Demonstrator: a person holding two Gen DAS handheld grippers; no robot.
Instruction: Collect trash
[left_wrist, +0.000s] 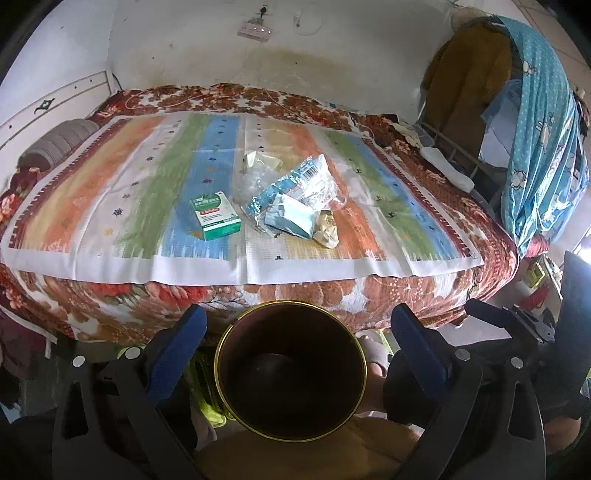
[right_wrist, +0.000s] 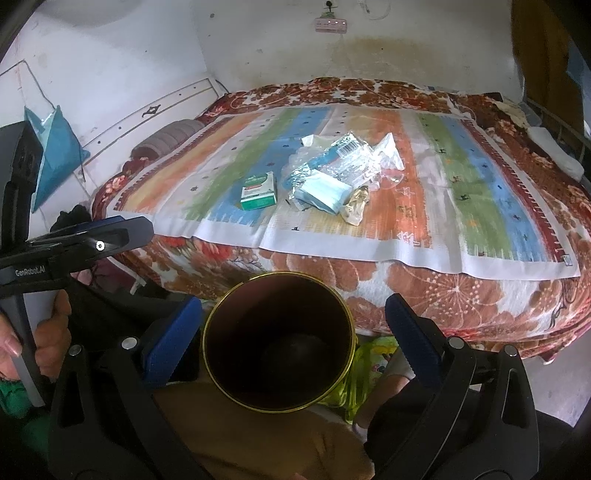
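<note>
At the far left of the bed, a grey rolled pillow (left_wrist: 61, 142) lies against the headboard, well away from the mess. The striped cloth (left_wrist: 110, 206) spread over the floral blanket (left_wrist: 424, 299) holds all the trash, grouped near its middle. Leftmost is a green and white box (left_wrist: 215, 215), standing a little apart from the rest. Just right of it sits a heap: crumpled clear plastic (left_wrist: 255, 181), a silver and blue foil wrapper (left_wrist: 299, 184) with a barcode, a folded blue face mask (left_wrist: 291, 218) lying on the near edge of the foil, and a scrunched yellowish wrapper (left_wrist: 327, 230) touching the mask on the right. At the near side, off the bed's edge, a dark bin with a gold rim (left_wrist: 291, 369) stands with its mouth up, and its inside looks bare, though the bottom is too dark to be sure. The left gripper (left_wrist: 297, 347) hangs above the bin with its jaws spread wide and nothing between them; the right gripper (right_wrist: 291, 328) is likewise spread and empty over the same bin. Judged from this, collecting has hardly begun: every piece seems to lie on the cloth, none is in a grip, and all five pieces are left to carry to the bin.
</note>
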